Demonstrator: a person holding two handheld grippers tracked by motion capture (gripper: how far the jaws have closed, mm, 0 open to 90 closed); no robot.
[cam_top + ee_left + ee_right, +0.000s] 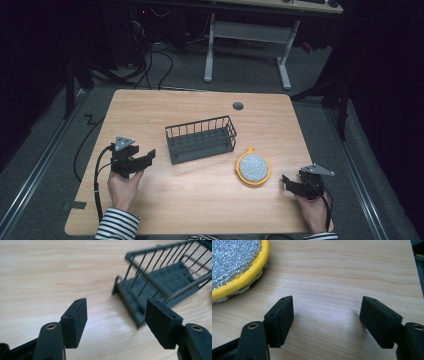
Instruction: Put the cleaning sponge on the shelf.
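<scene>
one wire basket sits mid-table, and one round scrubbing pad with a yellow rim lies just right of it, nearer the person. two grippers are out: the left gripper is released, just left of the basket and apart from it; the right gripper is also released, empty, near the pad's right side on the wooden table.
</scene>
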